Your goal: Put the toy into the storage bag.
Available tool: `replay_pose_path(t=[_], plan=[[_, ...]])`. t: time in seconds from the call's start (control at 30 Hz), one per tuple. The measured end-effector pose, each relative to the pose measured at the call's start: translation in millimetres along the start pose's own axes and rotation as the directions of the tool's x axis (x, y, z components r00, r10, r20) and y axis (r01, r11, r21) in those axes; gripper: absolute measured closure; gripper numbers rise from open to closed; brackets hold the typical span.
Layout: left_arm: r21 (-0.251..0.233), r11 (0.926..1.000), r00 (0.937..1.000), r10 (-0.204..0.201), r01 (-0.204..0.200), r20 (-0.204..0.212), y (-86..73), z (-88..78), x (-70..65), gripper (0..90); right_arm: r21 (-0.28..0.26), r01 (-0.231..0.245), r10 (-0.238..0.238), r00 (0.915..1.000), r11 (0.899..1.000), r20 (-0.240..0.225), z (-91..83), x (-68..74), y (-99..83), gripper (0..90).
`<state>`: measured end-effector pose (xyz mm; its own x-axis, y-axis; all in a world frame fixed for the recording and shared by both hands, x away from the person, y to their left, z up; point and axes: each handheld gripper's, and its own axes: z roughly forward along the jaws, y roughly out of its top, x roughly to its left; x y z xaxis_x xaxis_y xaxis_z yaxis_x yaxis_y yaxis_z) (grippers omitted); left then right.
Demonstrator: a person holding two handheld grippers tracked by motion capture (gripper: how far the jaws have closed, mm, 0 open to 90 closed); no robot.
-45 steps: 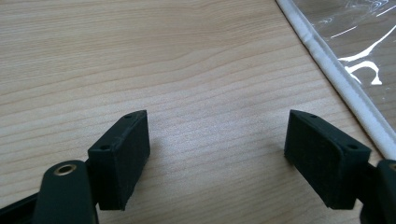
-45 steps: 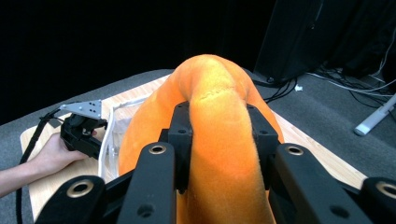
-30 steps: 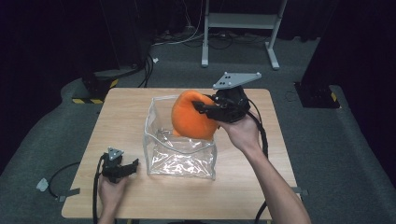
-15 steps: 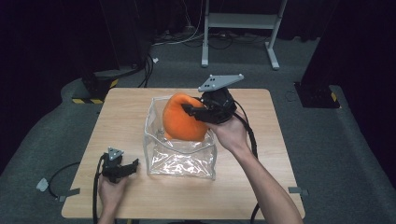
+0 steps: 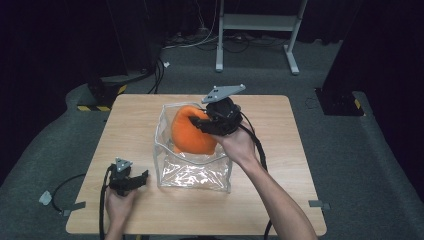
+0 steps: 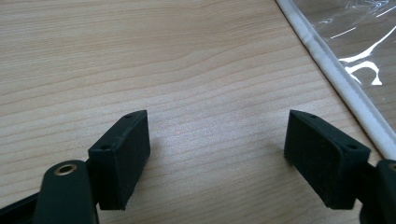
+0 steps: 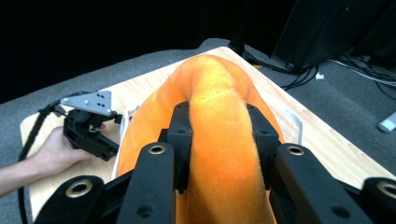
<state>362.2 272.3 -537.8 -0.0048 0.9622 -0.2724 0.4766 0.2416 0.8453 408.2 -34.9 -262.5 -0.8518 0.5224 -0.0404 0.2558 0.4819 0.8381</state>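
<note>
A clear plastic bag point(image 5: 200, 172) with a white rim stands open in the middle of the wooden table point(image 5: 130, 125). My right gripper point(image 5: 202, 125) is shut on a fold of an orange plush cushion point(image 5: 190, 132) point(image 7: 219, 116) and holds it partly down inside the bag's mouth. My left gripper point(image 5: 142, 177) point(image 6: 217, 158) rests on the table just left of the bag, its jaws wide open with nothing between them. The bag's white edge point(image 6: 327, 65) runs past it on the right in the left gripper view.
The table has bare wood on the left and right of the bag. Dark grey carpet surrounds the table. A white metal stand point(image 5: 260, 30) and cables lie on the floor behind, with a black box point(image 5: 340, 100) at the right.
My right gripper has carried the orange cushion leftward and down, from above the bag's far right corner into its opening. The left gripper has stayed still.
</note>
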Motion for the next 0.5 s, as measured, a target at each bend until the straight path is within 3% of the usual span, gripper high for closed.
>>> replay_pose_path(t=[0.5], plan=[[-0.002, 1.0000, 1.0000, -0.003, 0.003, 0.000, -0.1, 0.1, -0.3, 22.4, 0.047, 0.002, -0.001, 0.9999, 0.999, -0.014, 12.1, 5.9, -13.4, 68.7]])
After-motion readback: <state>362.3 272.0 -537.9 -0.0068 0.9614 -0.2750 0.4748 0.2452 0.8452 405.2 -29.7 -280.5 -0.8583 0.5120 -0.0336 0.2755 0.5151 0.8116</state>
